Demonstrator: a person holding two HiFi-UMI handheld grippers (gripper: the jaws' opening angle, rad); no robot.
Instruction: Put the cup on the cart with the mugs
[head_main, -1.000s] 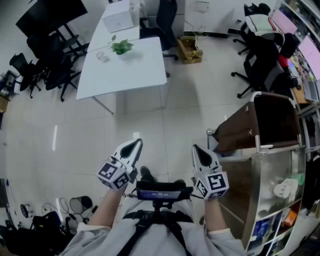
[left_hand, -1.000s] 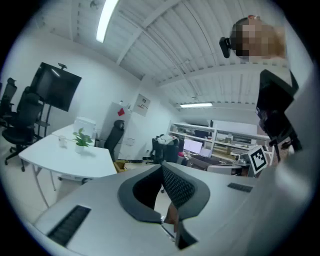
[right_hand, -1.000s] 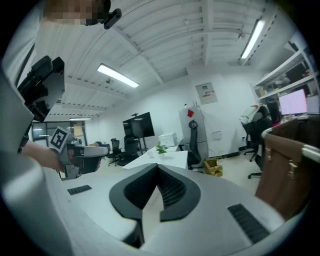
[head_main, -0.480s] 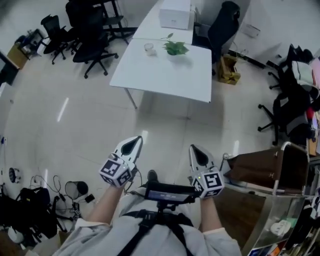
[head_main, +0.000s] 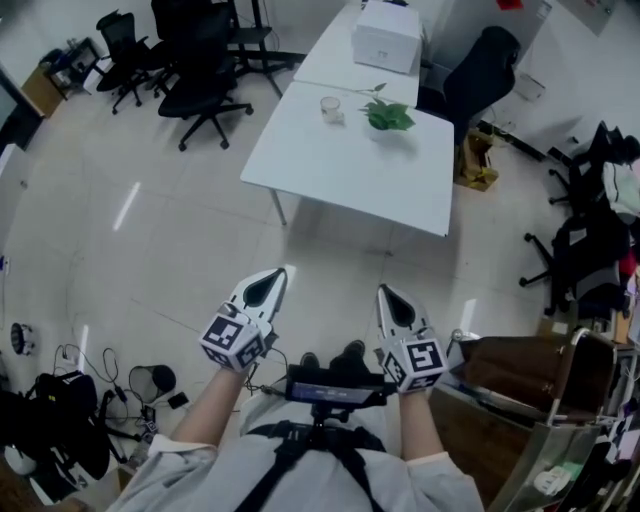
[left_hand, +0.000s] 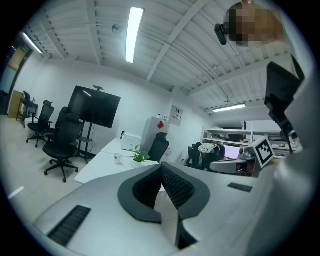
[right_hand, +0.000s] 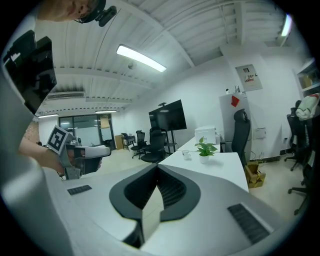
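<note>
Facing the tabletop (head_main: 350, 165) at twelve o'clock, I hold my left claw (head_main: 272, 282) and right claw (head_main: 392, 300) closed, empty; the cup (head_main: 330, 108) waits untouched, the cart (head_main: 530, 365) at four o'clock.

Ceiling strip lamps (left_hand: 131, 34) wash the office in even white light. The glossy floor (head_main: 150, 260) carries pale streaks of glare; shadows under the white table (head_main: 350, 170) are faint. All views bow hard at the edges, both gripper views ringed in black. Close to the lens, the left gripper (left_hand: 161, 167) and right gripper (right_hand: 156, 167) look soft.
</note>
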